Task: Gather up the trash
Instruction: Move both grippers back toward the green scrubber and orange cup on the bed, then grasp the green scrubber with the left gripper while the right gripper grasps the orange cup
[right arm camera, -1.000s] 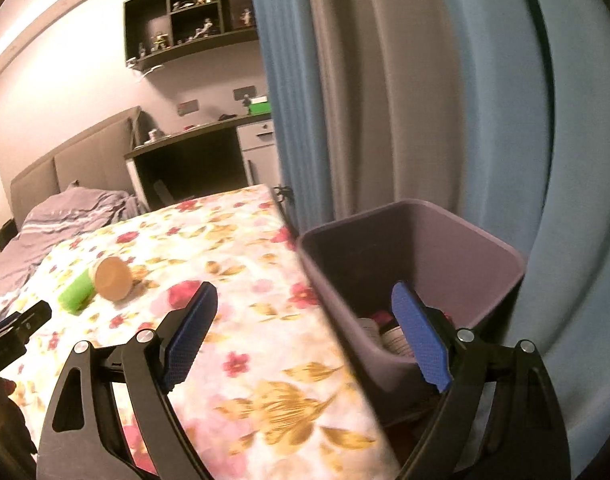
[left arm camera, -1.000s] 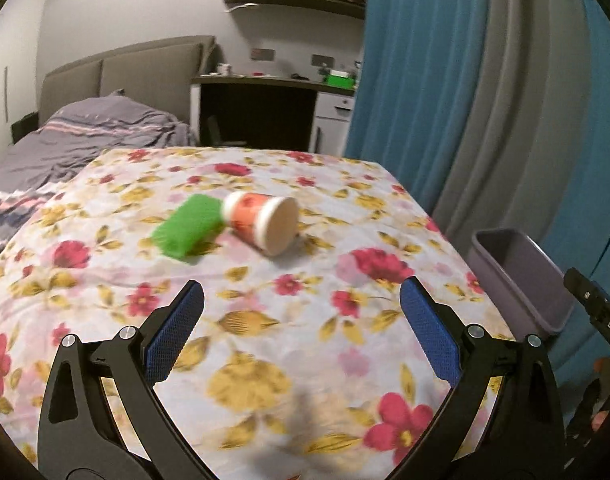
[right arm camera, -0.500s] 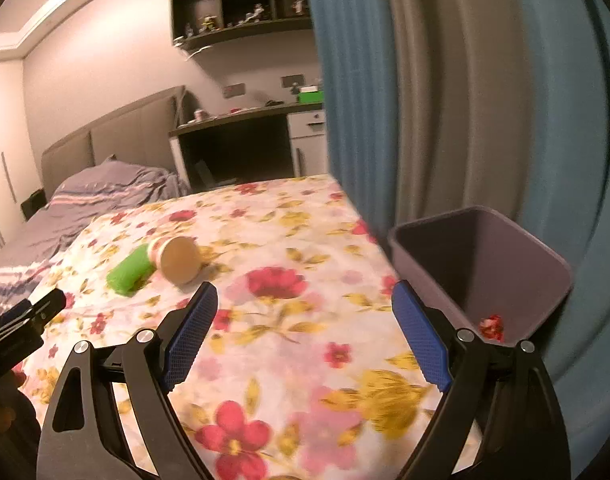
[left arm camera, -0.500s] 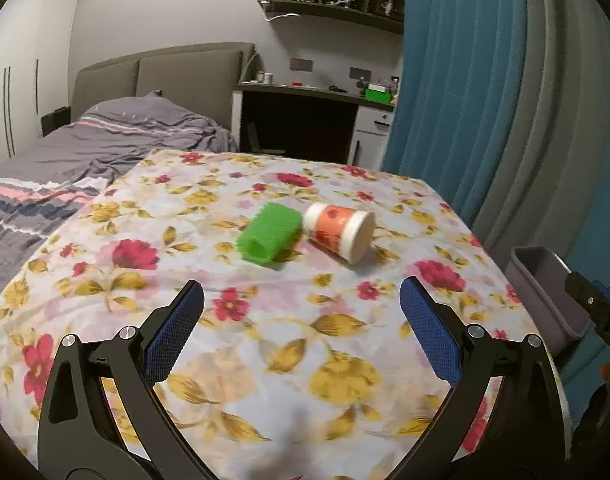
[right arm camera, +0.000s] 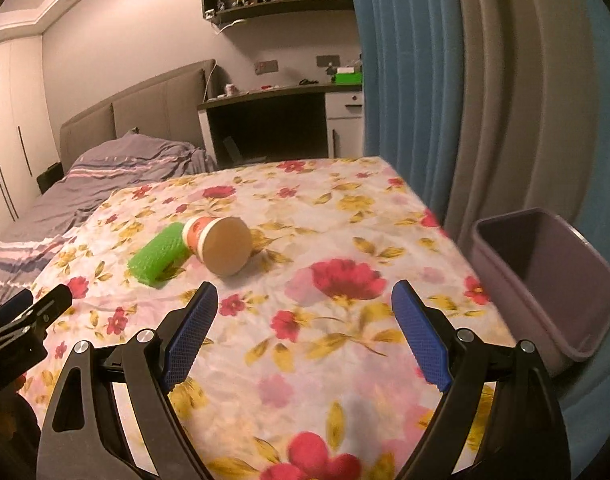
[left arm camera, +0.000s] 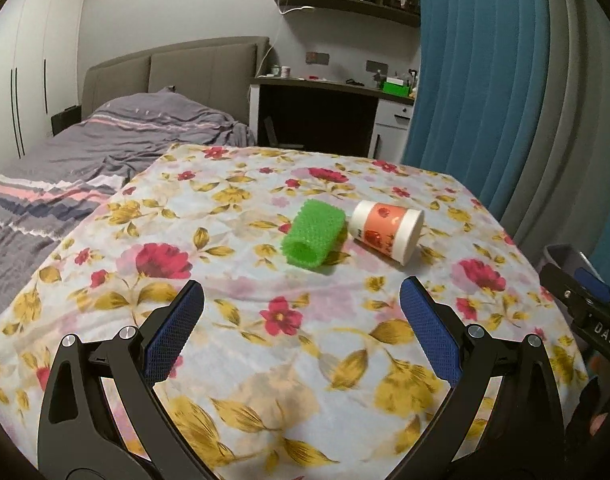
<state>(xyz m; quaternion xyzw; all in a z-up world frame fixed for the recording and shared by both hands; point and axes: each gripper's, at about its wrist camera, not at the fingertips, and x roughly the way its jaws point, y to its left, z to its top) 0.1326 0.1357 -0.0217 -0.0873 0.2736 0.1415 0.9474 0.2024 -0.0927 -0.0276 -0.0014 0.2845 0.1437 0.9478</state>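
A green mesh roll (left arm camera: 313, 237) and a white-and-orange paper cup (left arm camera: 387, 231) lie side by side on the floral tablecloth (left arm camera: 265, 332), the cup on its side. My left gripper (left arm camera: 301, 316) hovers open over the cloth, short of both, nothing between its blue pads. From the right wrist view the roll (right arm camera: 159, 256) and the cup (right arm camera: 221, 246) lie ahead and left of my right gripper (right arm camera: 305, 314), which is open and empty. A purple bin (right arm camera: 545, 280) stands past the table's right edge. The right gripper's tip (left arm camera: 585, 300) shows at the left view's right edge.
A bed with grey striped bedding (left arm camera: 85, 160) lies to the left. A dark desk (left arm camera: 317, 116) stands behind the table, shelves above it. Blue and grey curtains (right arm camera: 445, 80) hang on the right, close behind the bin.
Both views have swung left and pulled back. The bin slid from the centre of the right view to its right edge, and the cup and roll now sit nearer the middle of both views.
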